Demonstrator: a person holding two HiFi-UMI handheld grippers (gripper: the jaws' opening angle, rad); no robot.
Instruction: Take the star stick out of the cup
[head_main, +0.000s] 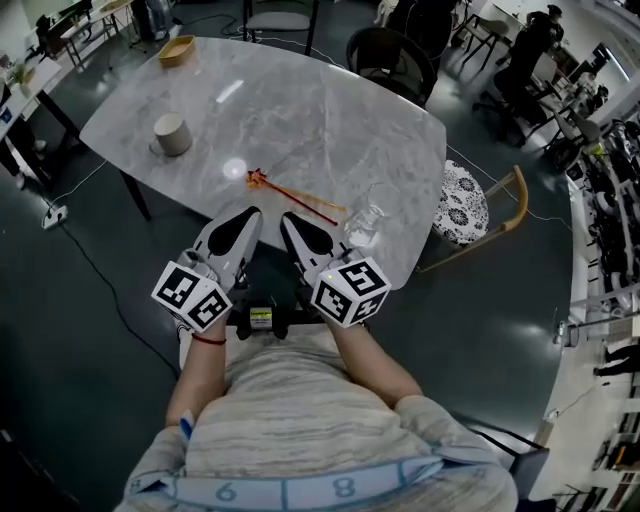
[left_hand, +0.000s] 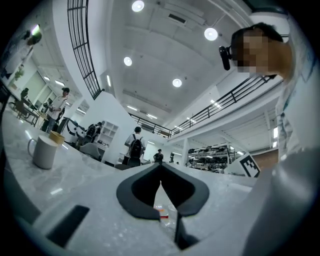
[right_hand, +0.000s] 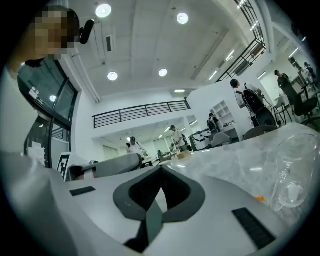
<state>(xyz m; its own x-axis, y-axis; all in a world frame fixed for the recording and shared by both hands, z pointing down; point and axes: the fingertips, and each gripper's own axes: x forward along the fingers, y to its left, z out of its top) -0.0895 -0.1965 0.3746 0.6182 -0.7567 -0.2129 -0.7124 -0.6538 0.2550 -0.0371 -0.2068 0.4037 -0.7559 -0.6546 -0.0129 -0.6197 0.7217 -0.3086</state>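
Fingers (left_hand: 129, 199) of left gripper (left_hand: 160, 171) and right gripper (right_hand: 161, 170) meet at their tips, both empty.

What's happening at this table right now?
A person holds the left gripper and right gripper at the near edge of the marble table, both shut and empty. The star stick lies flat on the table, beside the clear glass cup rather than in it. Neither gripper touches it.
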